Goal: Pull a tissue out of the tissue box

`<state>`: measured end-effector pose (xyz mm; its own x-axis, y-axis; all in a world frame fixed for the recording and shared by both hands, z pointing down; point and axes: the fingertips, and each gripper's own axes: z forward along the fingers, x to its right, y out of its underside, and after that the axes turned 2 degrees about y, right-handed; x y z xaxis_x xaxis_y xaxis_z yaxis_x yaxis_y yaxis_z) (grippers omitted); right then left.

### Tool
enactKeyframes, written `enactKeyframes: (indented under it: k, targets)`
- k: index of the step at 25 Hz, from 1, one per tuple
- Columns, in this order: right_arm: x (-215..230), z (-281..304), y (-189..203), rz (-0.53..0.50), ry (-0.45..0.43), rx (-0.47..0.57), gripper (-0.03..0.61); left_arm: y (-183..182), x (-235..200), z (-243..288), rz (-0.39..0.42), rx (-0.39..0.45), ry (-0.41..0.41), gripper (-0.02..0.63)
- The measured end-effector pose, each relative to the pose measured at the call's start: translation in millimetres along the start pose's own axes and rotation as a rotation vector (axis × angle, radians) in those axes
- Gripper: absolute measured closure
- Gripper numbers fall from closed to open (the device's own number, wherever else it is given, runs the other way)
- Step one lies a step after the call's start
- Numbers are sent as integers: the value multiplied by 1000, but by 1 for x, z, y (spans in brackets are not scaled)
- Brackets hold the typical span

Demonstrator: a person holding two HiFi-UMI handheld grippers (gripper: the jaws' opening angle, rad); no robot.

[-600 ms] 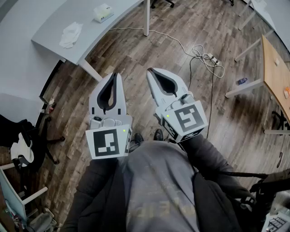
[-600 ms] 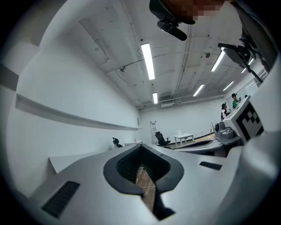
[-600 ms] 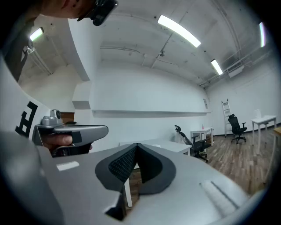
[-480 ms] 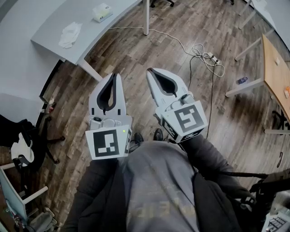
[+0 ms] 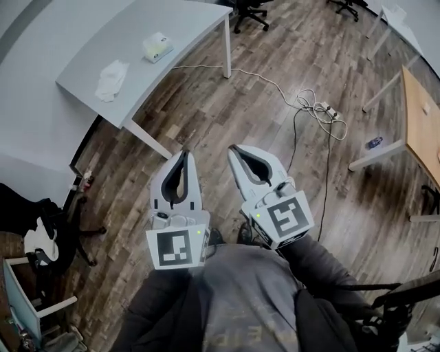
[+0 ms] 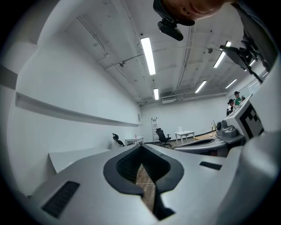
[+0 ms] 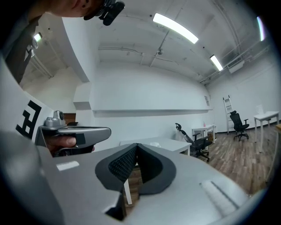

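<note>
The tissue box (image 5: 157,48), white with a green side, stands on the grey table (image 5: 172,20) at the upper left of the head view. A crumpled white tissue (image 5: 112,78) lies on the same table to its left. My left gripper (image 5: 184,155) and right gripper (image 5: 234,149) are held level, side by side over the wooden floor, well short of the table. Both are shut with nothing between the jaws. In the left gripper view the left gripper (image 6: 141,146) shows its tips touching. The right gripper (image 7: 136,145) points toward the table (image 7: 175,145).
A power strip (image 5: 324,107) with trailing cables lies on the floor to the right. A wooden table (image 5: 421,110) stands at the right edge, with a small blue object (image 5: 375,142) below it. Office chairs (image 5: 249,9) stand at the back, and a black chair (image 5: 48,227) at the left.
The head view has shifted: the table and tissue box sit lower in the frame and the grippers appear lower too. Both grippers stay shut and side by side.
</note>
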<state>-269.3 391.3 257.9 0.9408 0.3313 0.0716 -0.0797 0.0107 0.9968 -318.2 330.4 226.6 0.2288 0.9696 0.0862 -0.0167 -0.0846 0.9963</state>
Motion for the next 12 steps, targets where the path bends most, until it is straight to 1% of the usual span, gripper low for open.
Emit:
enactKeyframes:
  k: [3,5,9,12]
  targets:
    - [13,5,1,7,1,-2,575,6,3,7,5,-28,1,617]
    - [16,13,2,17,-3,-3,575,8,-3,12,4,-33,-8,617]
    - [20,42,2,21,-22,-4,576,14,-30,29,-2,-41,-39,617]
    - [29,79,4,15,-29,-10,575,23,-56,57,-13,-47,-45,617]
